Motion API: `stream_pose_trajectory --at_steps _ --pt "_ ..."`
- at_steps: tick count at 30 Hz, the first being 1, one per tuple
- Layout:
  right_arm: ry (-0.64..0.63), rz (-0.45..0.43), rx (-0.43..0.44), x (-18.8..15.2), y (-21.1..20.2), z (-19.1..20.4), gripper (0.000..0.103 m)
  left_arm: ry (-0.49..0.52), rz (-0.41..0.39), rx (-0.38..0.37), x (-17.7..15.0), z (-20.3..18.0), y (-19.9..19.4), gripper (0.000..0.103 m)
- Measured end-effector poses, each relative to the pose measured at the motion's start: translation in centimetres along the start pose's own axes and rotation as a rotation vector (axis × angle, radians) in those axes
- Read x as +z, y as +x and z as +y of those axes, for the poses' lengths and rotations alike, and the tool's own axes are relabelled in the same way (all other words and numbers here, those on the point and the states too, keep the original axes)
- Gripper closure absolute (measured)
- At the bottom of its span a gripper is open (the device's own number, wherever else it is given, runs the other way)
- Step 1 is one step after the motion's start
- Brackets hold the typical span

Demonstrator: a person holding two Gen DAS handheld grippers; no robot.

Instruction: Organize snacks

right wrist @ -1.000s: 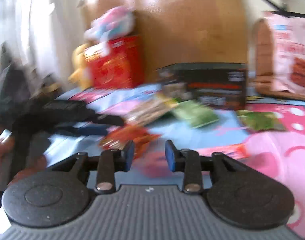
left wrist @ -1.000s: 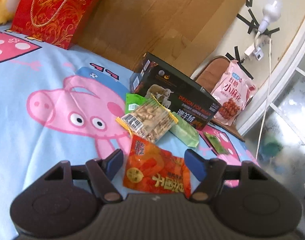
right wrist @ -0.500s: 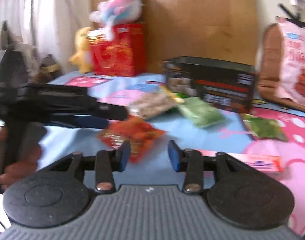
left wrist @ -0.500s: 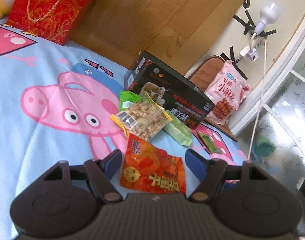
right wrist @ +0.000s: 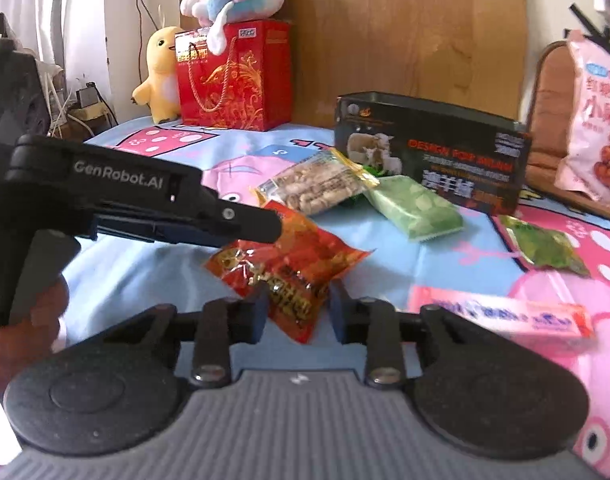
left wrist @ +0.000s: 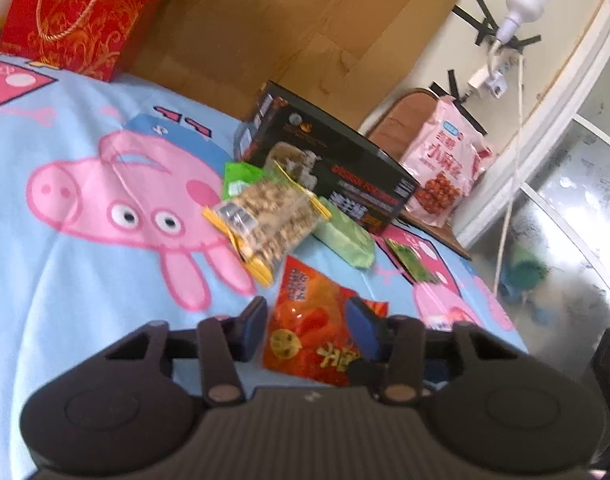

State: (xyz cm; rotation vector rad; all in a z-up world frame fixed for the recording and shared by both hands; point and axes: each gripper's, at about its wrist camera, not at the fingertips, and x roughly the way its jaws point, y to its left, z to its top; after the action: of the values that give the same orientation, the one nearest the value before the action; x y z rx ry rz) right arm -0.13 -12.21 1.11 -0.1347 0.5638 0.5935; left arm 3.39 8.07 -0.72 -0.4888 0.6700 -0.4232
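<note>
Left wrist view. The left gripper [left wrist: 308, 326] is closed on an orange-red snack packet [left wrist: 311, 330], whose near end lies between the two blue pads on a blue cartoon-pig bedsheet [left wrist: 85, 240]. Beyond the packet lies a clear bag of peanuts [left wrist: 267, 222] with yellow edges, partly covering a bright green packet [left wrist: 241, 176]. A pale green packet [left wrist: 345, 234] lies just beside the peanuts, against a black carton [left wrist: 333, 172] with a sheep picture. A small dark green sachet [left wrist: 411, 262] lies apart to the right. A pink snack bag [left wrist: 445, 178] leans on a brown cushion [left wrist: 405, 114]. A red gift bag [left wrist: 81, 12] stands against the wooden headboard [left wrist: 305, 24]. A white bulb [left wrist: 523, 0] is taped to the wall.
</note>
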Motion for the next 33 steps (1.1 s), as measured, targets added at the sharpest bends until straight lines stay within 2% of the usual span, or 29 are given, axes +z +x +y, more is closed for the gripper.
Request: stream_pose_trajectory --at_steps 2,5,8,10,15,19,25,30,33 --pt "-0.001 -0.01 -0.004 -0.6 -1.3 -0.3 0.075 -0.002 0.021 -0.019 -0.9 -0.3 -0.5 0.064" --pt "0.006 0.002 0.029 -1.7 -2.8 -0.7 0.074 0.051 0.024 -0.02 -2.9 -1.7 -1.8 0.063" --pt "0.007 0.001 0.067 -2.7 -4.4 -1.0 0.07 0.072 0.041 -0.049 -4.1 -2.3 -3.0 0.056" --pt "0.028 0.007 0.082 -3.1 -4.9 -1.5 0.067 0.026 0.062 -0.089 -3.8 -2.0 -3.1 0.043" --pt "0.03 0.014 0.099 -3.2 -4.8 -1.6 0.061 -0.104 0.096 -0.156 -2.7 -1.0 -1.9 0.037" --pt "0.026 -0.006 0.062 -3.2 -4.3 -1.2 0.062 -0.079 0.095 -0.113 -2.7 -1.7 -1.2 0.054" --pt "0.01 -0.057 0.002 -2.6 -4.2 -0.8 0.068 -0.055 0.077 -0.098 -1.1 -2.5 -1.3 0.054" --pt "0.006 -0.141 0.034 -0.3 -4.0 -1.3 0.068 0.007 0.013 -0.135 2.5 -4.1 -1.0 0.054" --pt "-0.015 -0.17 0.002 1.3 -2.7 -1.5 0.07 0.053 -0.019 -0.148 4.8 -5.3 -0.1 0.054"
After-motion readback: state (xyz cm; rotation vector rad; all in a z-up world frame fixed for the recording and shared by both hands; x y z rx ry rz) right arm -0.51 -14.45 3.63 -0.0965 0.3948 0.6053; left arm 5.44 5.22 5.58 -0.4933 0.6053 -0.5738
